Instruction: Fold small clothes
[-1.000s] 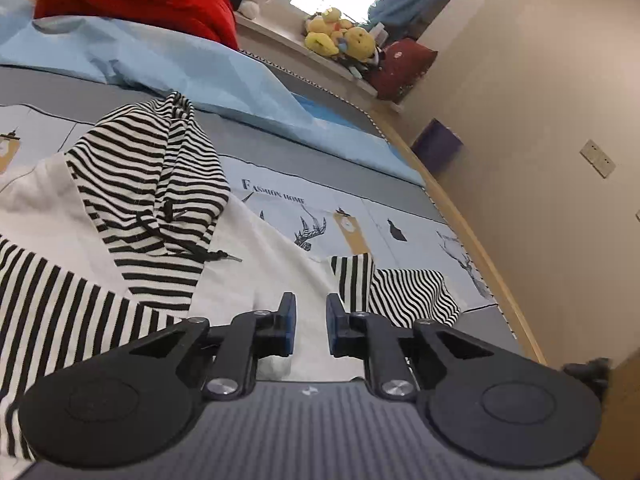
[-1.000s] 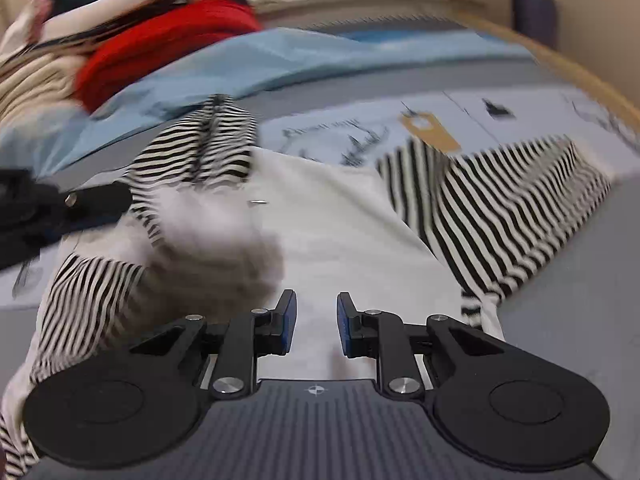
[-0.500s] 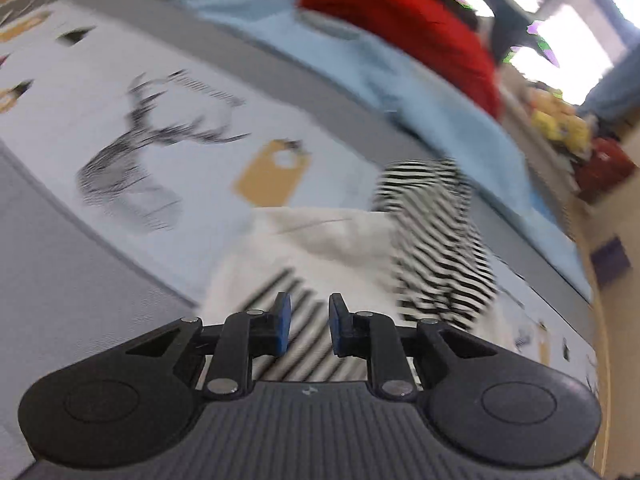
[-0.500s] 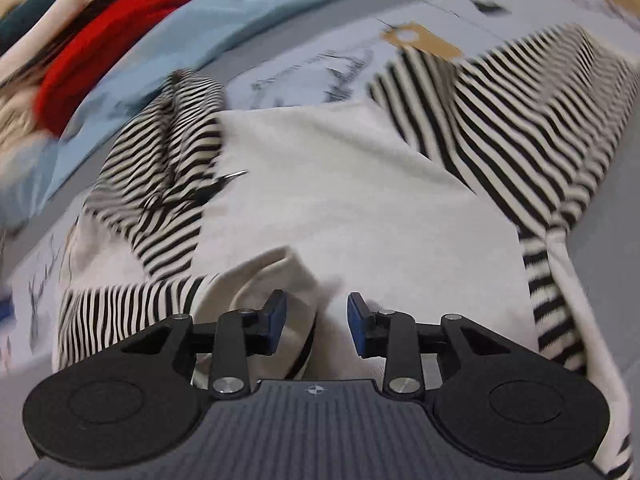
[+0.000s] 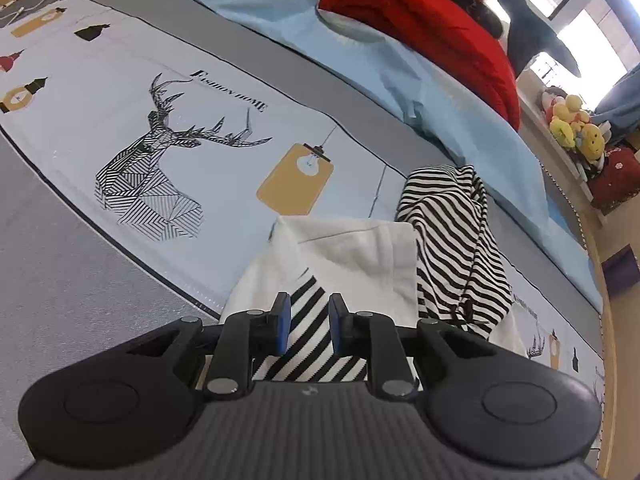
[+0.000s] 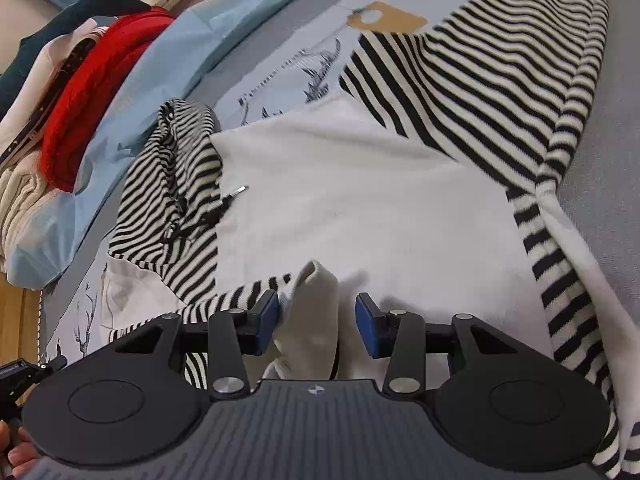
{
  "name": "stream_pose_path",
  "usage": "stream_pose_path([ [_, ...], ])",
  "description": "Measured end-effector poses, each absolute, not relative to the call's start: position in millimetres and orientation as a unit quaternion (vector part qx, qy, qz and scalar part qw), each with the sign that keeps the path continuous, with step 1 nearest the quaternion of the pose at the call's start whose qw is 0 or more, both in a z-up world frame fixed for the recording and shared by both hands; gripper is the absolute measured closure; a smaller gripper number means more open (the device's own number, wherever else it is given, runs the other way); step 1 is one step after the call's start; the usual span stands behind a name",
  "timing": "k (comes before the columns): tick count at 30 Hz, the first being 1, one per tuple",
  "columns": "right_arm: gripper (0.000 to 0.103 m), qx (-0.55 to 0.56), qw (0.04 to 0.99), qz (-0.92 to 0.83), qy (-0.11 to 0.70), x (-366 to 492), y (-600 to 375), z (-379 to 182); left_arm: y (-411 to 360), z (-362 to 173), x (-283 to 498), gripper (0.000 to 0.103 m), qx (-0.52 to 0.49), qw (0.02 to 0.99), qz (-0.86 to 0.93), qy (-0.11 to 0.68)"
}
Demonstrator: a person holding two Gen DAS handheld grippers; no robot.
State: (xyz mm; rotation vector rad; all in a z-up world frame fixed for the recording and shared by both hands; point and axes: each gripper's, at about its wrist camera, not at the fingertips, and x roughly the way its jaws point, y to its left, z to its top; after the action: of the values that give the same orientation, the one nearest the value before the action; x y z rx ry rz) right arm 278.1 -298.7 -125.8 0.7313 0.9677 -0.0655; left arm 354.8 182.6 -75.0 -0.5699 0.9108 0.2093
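- Hoodie (image 6: 360, 200) lies flat on bed (image 5: 60, 280), white body up, striped hood (image 6: 176, 184) toward red blanket (image 6: 92, 92); prob. spread that way so sleeves fold in over body.
- R gripper (image 6: 316, 322): jaws have just been opening, gap wide. White cuff (image 6: 312, 312) of the sleeve on the hood's side stands between pads, brushing one pad, other pad clear – not pinched. Looks like a release after laying sleeve across body.
- L gripper (image 5: 306, 322): jaws nearly closed, narrow gap; striped sleeve cloth (image 5: 308, 344) seen in gap, but can't tell if pinched or just lying under.
- Far sleeve (image 6: 500, 80), opposite side from hood, spread out, unfolded – likely next.
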Motion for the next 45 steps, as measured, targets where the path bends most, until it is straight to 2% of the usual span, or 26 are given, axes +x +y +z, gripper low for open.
stream_pose_path([
  [6,0.055,0.341,0.831,0.01,0.439,278.7,-294.4,-109.0,181.7,-75.9,357.3,0.082,-0.265,0.855,0.1,0.435],
  [11,0.055,0.263,0.811,-0.033,0.522,289.5,-283.1,-135.8,178.5,-79.4,359.9,0.082,-0.265,0.853,0.102,0.439],
  [13,0.065,0.259,0.805,-0.044,0.532,290.4,-283.0,-143.7,178.9,-80.4,361.3,0.082,-0.268,0.851,0.102,0.439],
  [14,0.085,0.249,0.813,-0.04,0.525,292.5,-280.9,-141.7,179.8,-80.7,362.0,0.082,-0.269,0.851,0.102,0.439],
  [15,0.099,0.237,0.823,-0.034,0.516,294.6,-277.9,-138.1,180.8,-80.9,362.5,0.082,-0.271,0.85,0.103,0.439],
  [19,0.099,0.229,0.875,0.036,0.426,298.2,-269.7,-102.3,184.8,-81.6,364.7,0.082,-0.27,0.85,0.108,0.439],
  [23,0.099,0.257,0.917,0.122,0.281,288.5,-281.1,-55.1,187.0,-83.6,366.1,0.082,-0.266,0.85,0.109,0.442],
  [24,0.099,0.26,0.919,0.119,0.272,286.7,-287.6,-53.6,187.5,-84.4,366.3,0.082,-0.266,0.849,0.11,0.444],
  [26,0.099,0.25,0.912,0.075,0.315,296.6,-298.3,-67.0,188.4,-85.9,366.6,0.082,-0.265,0.847,0.114,0.445],
  [29,0.098,0.197,0.86,-0.03,0.469,320.1,-311.5,-120.1,188.5,-88.1,367.9,0.082,-0.268,0.845,0.111,0.449],
  [30,0.094,0.191,0.844,-0.064,0.497,321.6,-316.8,-133.9,187.9,-89.2,368.5,0.082,-0.269,0.844,0.108,0.451],
  [32,0.094,0.21,0.846,-0.088,0.482,318.2,-324.3,-133.6,186.1,-93.0,370.1,0.082,-0.269,0.841,0.104,0.457],
  [35,0.094,0.178,0.889,-0.074,0.415,312.3,-315.4,-107.5,181.1,-99.5,372.1,0.082,-0.264,0.838,0.094,0.468],
  [37,0.089,0.183,0.902,-0.038,0.388,310.6,-306.7,-96.7,179.8,-106.2,372.2,0.082,-0.272,0.832,0.082,0.476],
  [39,0.082,0.208,0.885,0.002,0.416,312.5,-302.2,-104.5,181.0,-117.4,372.5,0.082,-0.282,0.821,0.078,0.49],
  [42,0.084,0.199,0.831,-0.024,0.519,318.9,-303.6,-139.7,184.1,-137.8,372.5,0.082,-0.255,0.8,0.12,0.529],
  [45,0.082,0.205,0.836,-0.033,0.508,313.6,-306.9,-134.3,186.8,-140.0,370.0,0.082,-0.245,0.796,0.149,0.534],
])
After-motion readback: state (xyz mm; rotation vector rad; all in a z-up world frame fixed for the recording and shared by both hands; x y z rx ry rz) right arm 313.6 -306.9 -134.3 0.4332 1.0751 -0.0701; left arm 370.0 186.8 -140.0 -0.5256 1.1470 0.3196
